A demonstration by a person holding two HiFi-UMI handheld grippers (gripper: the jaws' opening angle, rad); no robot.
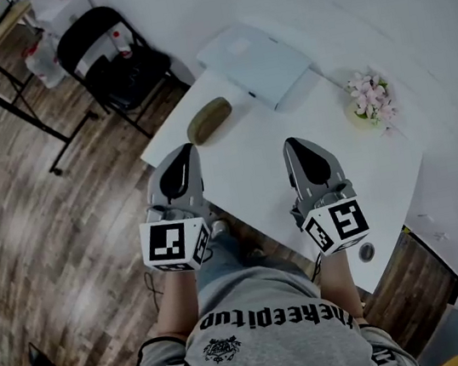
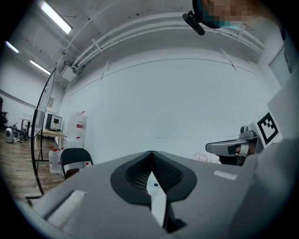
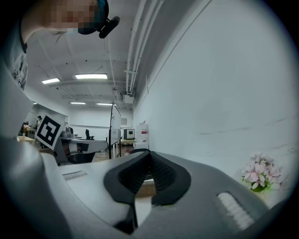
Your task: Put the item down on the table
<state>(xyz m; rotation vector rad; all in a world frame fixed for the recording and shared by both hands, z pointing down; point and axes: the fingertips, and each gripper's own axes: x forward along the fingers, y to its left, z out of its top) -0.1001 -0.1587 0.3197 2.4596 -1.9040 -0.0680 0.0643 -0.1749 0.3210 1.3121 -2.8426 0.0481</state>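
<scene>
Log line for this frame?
left gripper: shut, empty | right gripper: shut, empty | brown case: lying on table, untouched

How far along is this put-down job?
Done, apparently: the case lies on the table, untouched. In hand: nothing; left tool and right tool are shut and empty. Left: nothing visible, unless the case hasn't been picked up yet.
</scene>
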